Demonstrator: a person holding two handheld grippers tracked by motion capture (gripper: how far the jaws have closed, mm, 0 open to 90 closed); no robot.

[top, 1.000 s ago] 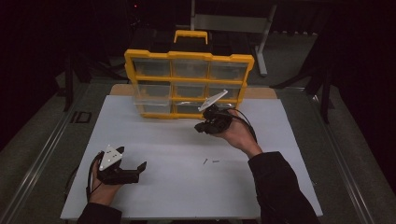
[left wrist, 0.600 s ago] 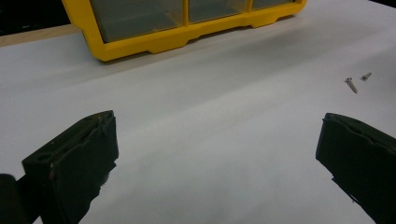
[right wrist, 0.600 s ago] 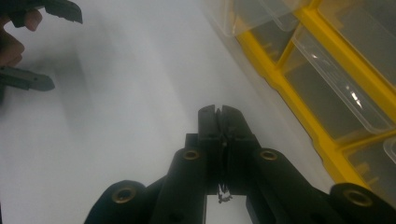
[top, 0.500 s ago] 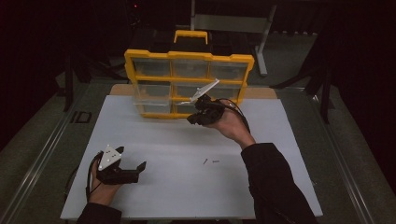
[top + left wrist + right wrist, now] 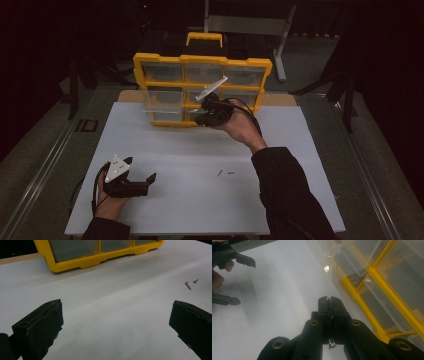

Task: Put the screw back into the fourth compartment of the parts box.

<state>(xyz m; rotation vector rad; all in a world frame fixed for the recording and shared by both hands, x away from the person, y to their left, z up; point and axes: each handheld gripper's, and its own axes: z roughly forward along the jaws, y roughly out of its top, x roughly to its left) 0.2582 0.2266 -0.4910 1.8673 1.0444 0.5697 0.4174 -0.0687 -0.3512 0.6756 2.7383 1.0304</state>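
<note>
A yellow organizer (image 5: 200, 59) with clear drawers stands tilted at the back of the white table. One clear drawer (image 5: 159, 106) on its left sticks out. My right gripper (image 5: 200, 120) hangs in front of the lower drawers. Its jaws are shut on a small screw (image 5: 332, 346), whose end pokes out below the pads in the right gripper view. My left gripper (image 5: 149, 184) rests on the table at the front left, open and with nothing in it. Two loose screws (image 5: 225, 173) lie on the table between the hands.
The white tabletop (image 5: 300, 165) stretches wide around both hands. Its wooden edge shows behind the organizer. In the left gripper view the organizer's yellow base (image 5: 100, 261) is far ahead and the screws (image 5: 188, 285) lie to the right. A metal stand (image 5: 280, 45) rises behind the table.
The right hand has carried its shut gripper left and upward, from beside the organizer's right lower corner to in front of its middle drawers. The left gripper has stayed put.
</note>
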